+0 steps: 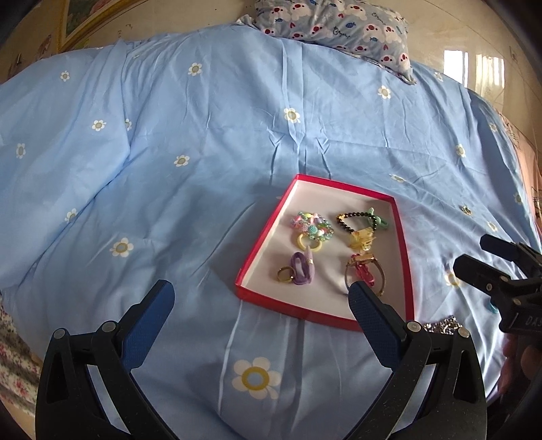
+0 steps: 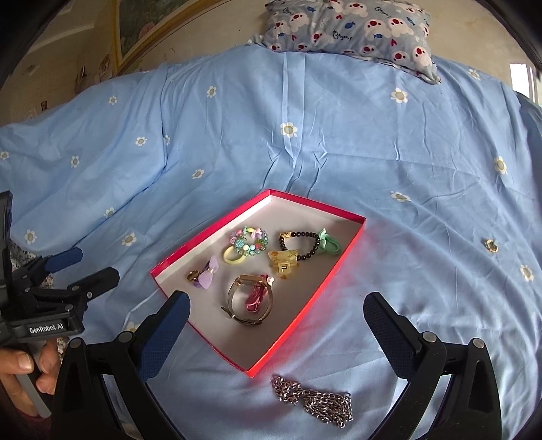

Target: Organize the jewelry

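Observation:
A shallow red box (image 2: pixel 305 304) with a white floor lies on the blue flowered bedsheet (image 2: pixel 237 135). Inside it are a colourful bead bracelet (image 2: pixel 249 242), a black bead bracelet (image 2: pixel 301 245), a yellow claw clip (image 2: pixel 283 262), a purple bow (image 2: pixel 206 277), a gold ring (image 2: pixel 193 276) and a metal-band watch (image 2: pixel 247 301) with a pink clip across it. A silver chain (image 2: pixel 315 399) is heaped on the sheet just in front of the box, between my right gripper's fingers. My right gripper (image 2: pixel 277 314) is open and empty. My left gripper (image 1: pixel 261 304) is open and empty, near the box (image 1: pixel 267 233).
A small gold piece (image 2: pixel 490 245) lies on the sheet to the right of the box. A patterned pillow (image 2: pixel 352 27) sits at the head of the bed. A hand (image 2: pixel 20 365) holds the left gripper (image 2: pixel 67 270). A framed picture (image 2: pixel 145 30) hangs behind.

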{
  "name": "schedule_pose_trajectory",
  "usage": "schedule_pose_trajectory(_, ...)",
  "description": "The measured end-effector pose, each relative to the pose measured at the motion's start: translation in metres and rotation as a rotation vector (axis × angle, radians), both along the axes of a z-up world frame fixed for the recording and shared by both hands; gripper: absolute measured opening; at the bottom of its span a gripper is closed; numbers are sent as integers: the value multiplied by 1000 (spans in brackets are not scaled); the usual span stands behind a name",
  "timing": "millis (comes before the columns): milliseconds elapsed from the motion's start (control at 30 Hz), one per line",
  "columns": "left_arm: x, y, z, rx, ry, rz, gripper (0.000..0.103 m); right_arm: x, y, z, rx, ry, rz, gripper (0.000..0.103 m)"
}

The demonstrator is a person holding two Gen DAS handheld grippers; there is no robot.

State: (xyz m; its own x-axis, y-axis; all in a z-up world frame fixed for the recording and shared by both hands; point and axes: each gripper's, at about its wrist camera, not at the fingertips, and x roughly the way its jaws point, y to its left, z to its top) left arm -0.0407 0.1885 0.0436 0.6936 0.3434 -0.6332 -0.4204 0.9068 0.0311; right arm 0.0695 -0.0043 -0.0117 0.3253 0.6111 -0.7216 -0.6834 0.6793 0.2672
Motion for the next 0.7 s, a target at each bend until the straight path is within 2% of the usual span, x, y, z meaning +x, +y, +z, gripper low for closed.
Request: schedule_pose_trajectory(700, -12, -11, 11, 28, -45, -3, 103, -11, -4, 4, 16, -2, 22, 103)
